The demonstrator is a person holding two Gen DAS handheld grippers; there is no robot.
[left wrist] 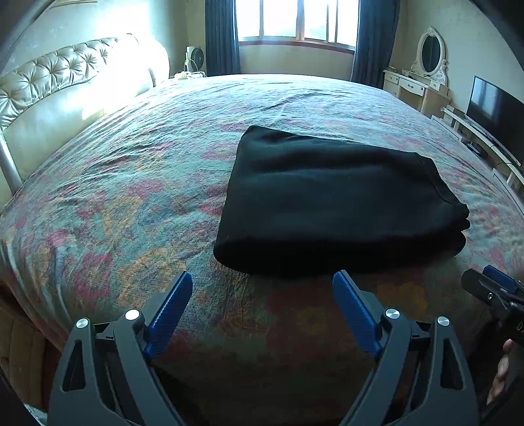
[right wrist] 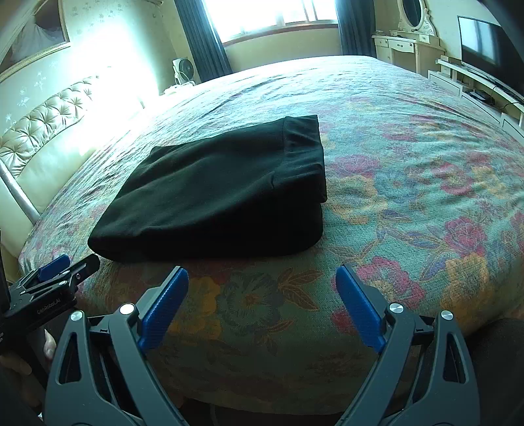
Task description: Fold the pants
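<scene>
The black pants [left wrist: 334, 203] lie folded into a thick rectangle on the flowered bedspread [left wrist: 131, 183]. In the right wrist view the pants [right wrist: 216, 196] show a hemmed edge on top at the far right. My left gripper [left wrist: 262, 281] hovers open just short of the pants' near edge, nothing between its blue pads. My right gripper [right wrist: 262, 277] is also open and holds nothing; it sits near the bed's front edge, to the right of the pants' near corner. Each gripper appears at the rim of the other's view: the right one [left wrist: 491, 281], the left one [right wrist: 65, 265].
A tufted cream headboard [left wrist: 59, 82] runs along the left. Beyond the bed are a window with dark curtains [left wrist: 294, 19], a small fan [left wrist: 195, 57], a vanity with an oval mirror [left wrist: 429, 55] and a television [left wrist: 494, 105] on a low unit at the right.
</scene>
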